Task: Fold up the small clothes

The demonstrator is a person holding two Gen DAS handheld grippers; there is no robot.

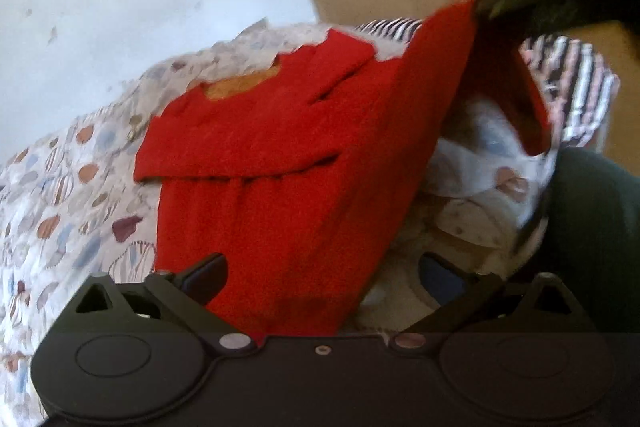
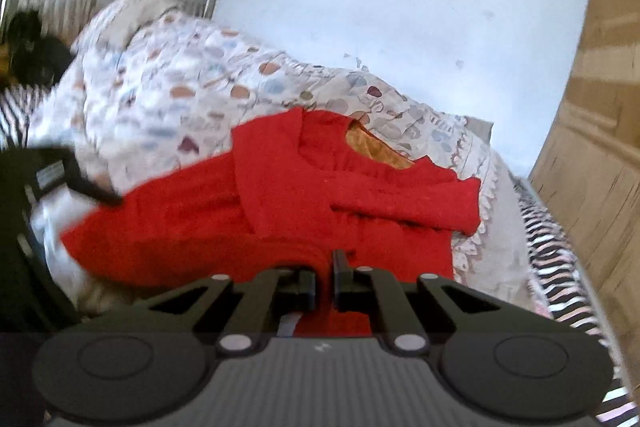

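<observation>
Gripping a red garment (image 2: 304, 195) at its hem over a patterned quilt (image 2: 192, 95).

Right gripper (image 2: 325, 267) has its fingers pinched tight on the red cloth's near edge — the fabric bunches between them. Left gripper (image 1: 320, 275) stands with fingers wide apart, the cloth draped across the gap between them, neither finger clamping it. Both sleeves lie folded across the chest; an orange lining (image 1: 240, 87) shows at the neck. Beside the bed — a wooden wardrobe (image 2: 592, 131).

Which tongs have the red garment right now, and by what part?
The right tongs are shut on the red garment at its hem edge. The left tongs are open, gripping nothing.
</observation>
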